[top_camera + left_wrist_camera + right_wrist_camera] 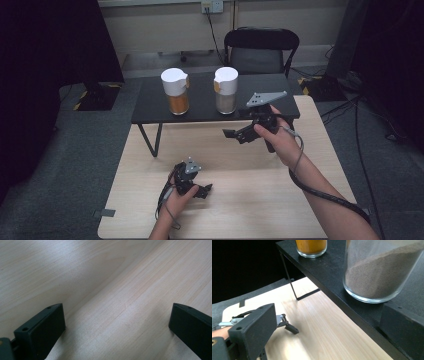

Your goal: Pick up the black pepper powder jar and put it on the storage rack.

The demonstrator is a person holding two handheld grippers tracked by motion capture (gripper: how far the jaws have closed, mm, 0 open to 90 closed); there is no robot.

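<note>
High view: right hand-held gripper (pixel 231 133), black with a grey three-cornered plate on top, held up over the pale wooden tabletop (pixel 235 210), just in front of the low black shelf (pixel 200 107). Jaws point left and stand apart, nothing between them. On the shelf, the glass jar of grey-brown powder with a white lid (pixel 226 90) sits just beyond that gripper; the glass jar of orange powder with a white lid (pixel 175 91) stands to its left, well apart. Left hand-held gripper (pixel 206 189) rests low on the tabletop near the front edge.

Left gripper view: both black jaws spread wide, bare pale wood (pixel 117 290) between them, nothing gripped.

Right gripper view: jaws wide apart and empty. Grey-brown powder jar (pixel 382 270) close ahead, standing upright near the shelf's front edge (pixel 342 300). Orange powder jar (pixel 311 247) farther back. Left hand-held gripper (pixel 292 328) lies on the tabletop below.
</note>
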